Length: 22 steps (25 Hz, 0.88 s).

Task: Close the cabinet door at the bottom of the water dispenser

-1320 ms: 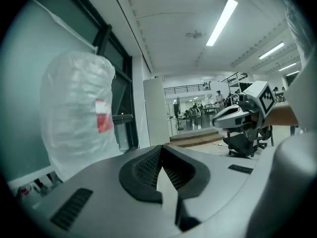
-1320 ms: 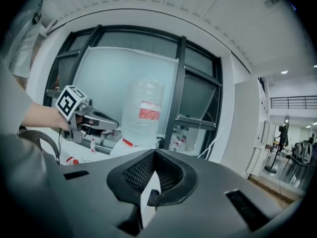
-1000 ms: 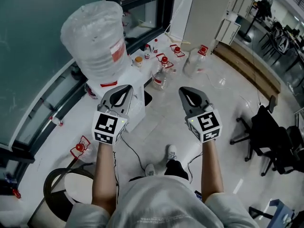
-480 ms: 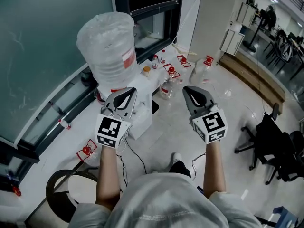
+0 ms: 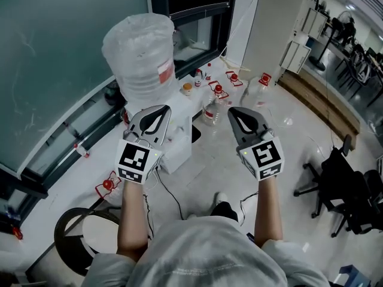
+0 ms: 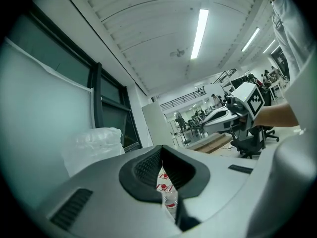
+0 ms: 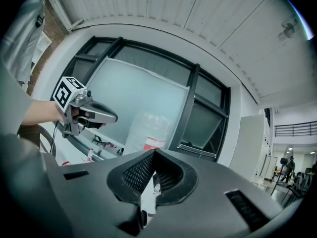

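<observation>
Door: cabinet door sat low on the front of the water dispenser [image 5: 177, 150]. The steep head view didn't show its face. Dark patch [image 5: 195, 134] at the dispenser's foot could've been an open gap or shadow, couldn't tell.
Dispenser: stood on the floor [image 5: 209, 166] at its window-side edge, big bottle [image 5: 142, 52] on top.
Progress: prob. either not begun or already over. No gripper was near the door, both were well above it. If the door was open, the whole push remained: drop a gripper to the door's free edge and swing it to.
L gripper [image 5: 158, 112]: fingers closed together, nothing btwn them. Held level, overlapping the dispenser's top in head view, not touching it.
R gripper [image 5: 236, 113]: fingers also pressed together, empty. Level, beside the L one but apart, over bare floor.
Counts, task things: 1 dispenser, 1 big bottle, 2 grippers.
Floor past dispenser: 2 clear jugs [image 5: 209, 109] [image 5: 258, 91]. Also at least 4 small bottles [image 5: 188, 88] w/ red or orange caps, too small to count surely.
Floor nr window edge, left: 1 red carry handle [image 5: 106, 184].
Cable [image 5: 173, 197]: 1, ran from the dispenser's base toward the person's feet.
Floor's far right edge: 1 black office chair [image 5: 338, 172] for sure, maybe a 2nd behind.
</observation>
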Tool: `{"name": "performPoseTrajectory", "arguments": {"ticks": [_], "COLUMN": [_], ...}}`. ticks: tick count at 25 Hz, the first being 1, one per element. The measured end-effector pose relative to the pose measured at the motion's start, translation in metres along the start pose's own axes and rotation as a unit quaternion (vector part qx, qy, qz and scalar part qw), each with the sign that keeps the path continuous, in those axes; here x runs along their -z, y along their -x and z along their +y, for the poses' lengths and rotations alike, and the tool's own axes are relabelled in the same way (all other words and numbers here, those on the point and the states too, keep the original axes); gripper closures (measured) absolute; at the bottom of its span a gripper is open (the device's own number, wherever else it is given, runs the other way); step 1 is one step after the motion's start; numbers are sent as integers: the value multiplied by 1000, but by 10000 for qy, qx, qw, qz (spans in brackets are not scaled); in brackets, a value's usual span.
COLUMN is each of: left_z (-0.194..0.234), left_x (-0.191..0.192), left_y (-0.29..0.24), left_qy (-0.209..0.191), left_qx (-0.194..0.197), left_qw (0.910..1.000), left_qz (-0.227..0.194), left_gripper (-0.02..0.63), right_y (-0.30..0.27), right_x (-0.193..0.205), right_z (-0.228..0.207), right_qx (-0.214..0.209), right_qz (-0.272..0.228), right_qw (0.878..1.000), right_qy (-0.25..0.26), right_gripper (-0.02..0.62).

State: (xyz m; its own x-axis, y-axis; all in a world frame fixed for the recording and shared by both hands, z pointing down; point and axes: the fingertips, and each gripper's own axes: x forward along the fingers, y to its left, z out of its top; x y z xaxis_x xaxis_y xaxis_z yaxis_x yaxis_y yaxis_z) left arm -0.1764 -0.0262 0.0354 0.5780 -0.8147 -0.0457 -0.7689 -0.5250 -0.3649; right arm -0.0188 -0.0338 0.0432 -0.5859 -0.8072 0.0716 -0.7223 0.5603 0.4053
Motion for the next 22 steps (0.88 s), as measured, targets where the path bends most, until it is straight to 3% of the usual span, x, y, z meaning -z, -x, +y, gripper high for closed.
{"name": "performPoseTrajectory", "arguments": {"ticks": [22], "left_z": [-11], "left_x": [37], "left_y": [-11], "left_qy": [243], "left_qx": [81], "left_qw": [9991], "left_qz": [333], "left_gripper": [586], "right_y": [-5], "right_x": [43], "right_z": [1], "right_qx": [-102], "right_qz": [306], "right_qw": [9994], "right_qy": [-152], "right_gripper": [568]}}
